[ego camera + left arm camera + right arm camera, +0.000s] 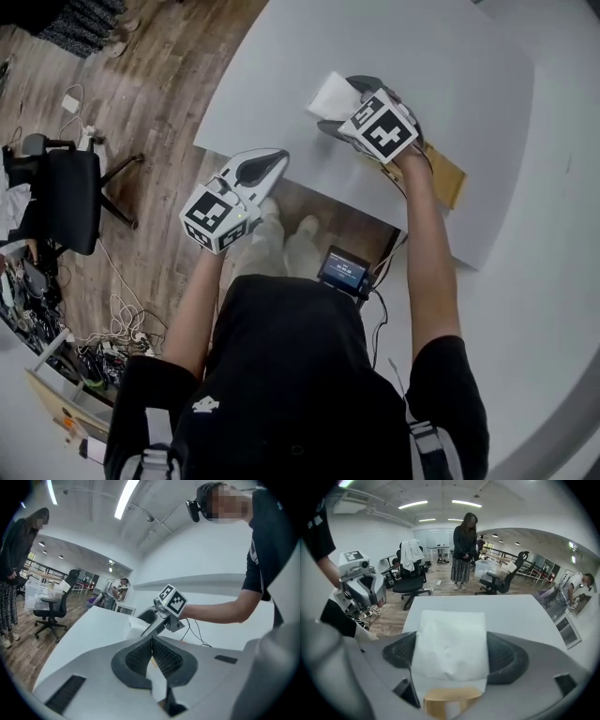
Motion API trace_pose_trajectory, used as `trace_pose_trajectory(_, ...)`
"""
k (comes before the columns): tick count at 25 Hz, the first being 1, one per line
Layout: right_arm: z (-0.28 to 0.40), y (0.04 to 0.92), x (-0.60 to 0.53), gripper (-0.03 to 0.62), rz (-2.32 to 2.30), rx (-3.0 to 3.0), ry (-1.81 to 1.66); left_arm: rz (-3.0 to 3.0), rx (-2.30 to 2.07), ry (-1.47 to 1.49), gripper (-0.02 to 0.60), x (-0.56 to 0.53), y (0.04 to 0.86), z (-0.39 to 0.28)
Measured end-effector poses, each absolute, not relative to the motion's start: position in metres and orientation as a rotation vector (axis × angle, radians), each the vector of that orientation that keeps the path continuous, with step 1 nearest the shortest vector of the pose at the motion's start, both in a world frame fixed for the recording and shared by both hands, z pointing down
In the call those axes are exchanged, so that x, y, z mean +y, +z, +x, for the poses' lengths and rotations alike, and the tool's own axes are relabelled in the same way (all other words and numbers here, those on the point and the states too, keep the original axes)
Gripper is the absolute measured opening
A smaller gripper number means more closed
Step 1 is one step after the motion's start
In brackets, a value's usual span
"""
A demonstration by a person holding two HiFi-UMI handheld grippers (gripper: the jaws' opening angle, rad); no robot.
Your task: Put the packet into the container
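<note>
A white packet (328, 93) is held over the white table (469, 84), with my right gripper (339, 105) shut on it. In the right gripper view the packet (450, 644) fills the gap between the dark pads (506, 658), and a tan wooden piece (452, 699) shows just below it. The tan wooden container (444, 175) lies on the table under my right forearm, partly hidden. My left gripper (272, 164) hovers at the table's near edge, shut with nothing in it. From the left gripper (152, 654) view, the right gripper (159, 618) and packet (135, 624) lie ahead.
A small screen device (343, 269) hangs at the person's front, with cables. An office chair (66, 197) and loose cables (112, 319) are on the wooden floor to the left. A person (464, 550) and more chairs (501, 581) stand beyond the table's far end.
</note>
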State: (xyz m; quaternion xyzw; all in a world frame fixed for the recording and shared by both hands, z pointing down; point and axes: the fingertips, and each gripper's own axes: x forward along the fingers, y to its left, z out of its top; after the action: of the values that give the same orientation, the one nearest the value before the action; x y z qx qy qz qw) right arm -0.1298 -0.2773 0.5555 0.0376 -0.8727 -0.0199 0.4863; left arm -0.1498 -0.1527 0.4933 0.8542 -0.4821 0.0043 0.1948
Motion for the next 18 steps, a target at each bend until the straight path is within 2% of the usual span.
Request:
trace_pose_trajectory(9,-0.017,0.553,-0.284,0.466,0.242,-2.133,0.035,2.519,-1.183,0.105,0.008,-0.163,0.499,-0.070)
trace_pose_trajectory(18,0.045,0.564,-0.290,0.466,0.250,-2.088,0.041,2.563,-1.078,0.132,0.008,-0.179,0.501,-0.028)
